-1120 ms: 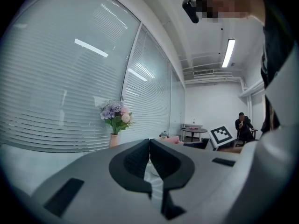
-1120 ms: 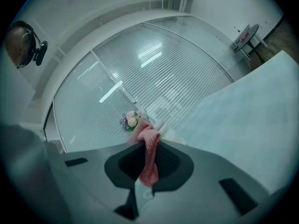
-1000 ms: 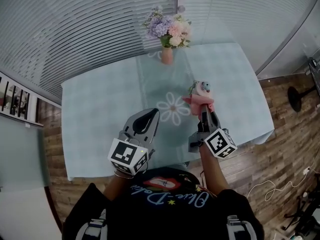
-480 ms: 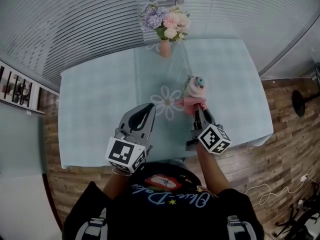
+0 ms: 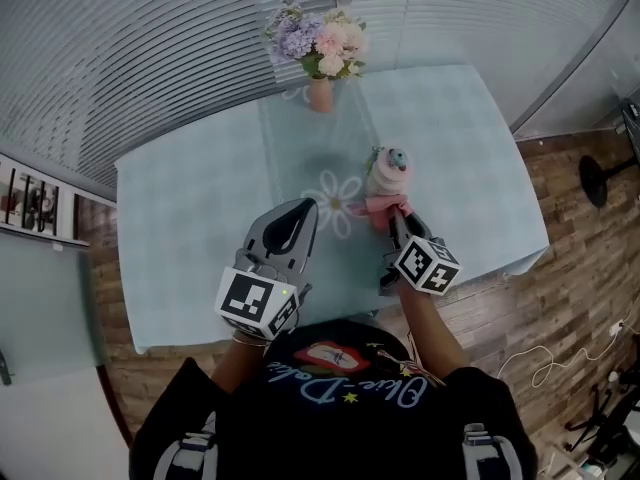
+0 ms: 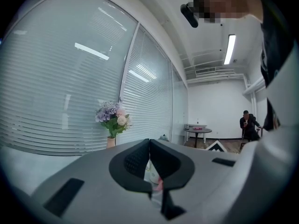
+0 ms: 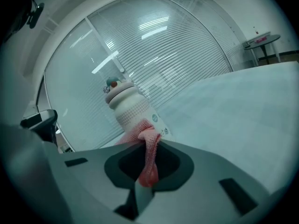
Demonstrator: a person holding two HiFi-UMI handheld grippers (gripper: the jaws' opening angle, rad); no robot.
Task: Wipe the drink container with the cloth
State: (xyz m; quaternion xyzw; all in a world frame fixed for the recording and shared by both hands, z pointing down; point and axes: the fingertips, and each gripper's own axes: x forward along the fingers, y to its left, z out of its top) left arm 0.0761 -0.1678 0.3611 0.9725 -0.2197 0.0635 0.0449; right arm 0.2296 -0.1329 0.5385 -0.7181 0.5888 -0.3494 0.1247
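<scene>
A white drink container (image 5: 388,174) with a teal and pink cap stands upright on the pale blue tablecloth (image 5: 190,208); the right gripper view shows the container (image 7: 131,111) close ahead. My right gripper (image 5: 398,220) is shut on a pink cloth (image 5: 380,206), and the cloth (image 7: 145,148) is pressed against the container's lower side. My left gripper (image 5: 296,218) is shut with nothing in it, held above the table left of the container; its jaws (image 6: 148,146) meet at the tips.
A vase of flowers (image 5: 318,53) stands at the table's far edge. A flower print (image 5: 335,200) marks the cloth's middle. Window blinds (image 5: 150,48) run behind the table. Wood floor (image 5: 570,268) and cables lie to the right.
The right gripper has carried the pink cloth down the container from near its cap to its lower side. The left gripper has stayed about where it was.
</scene>
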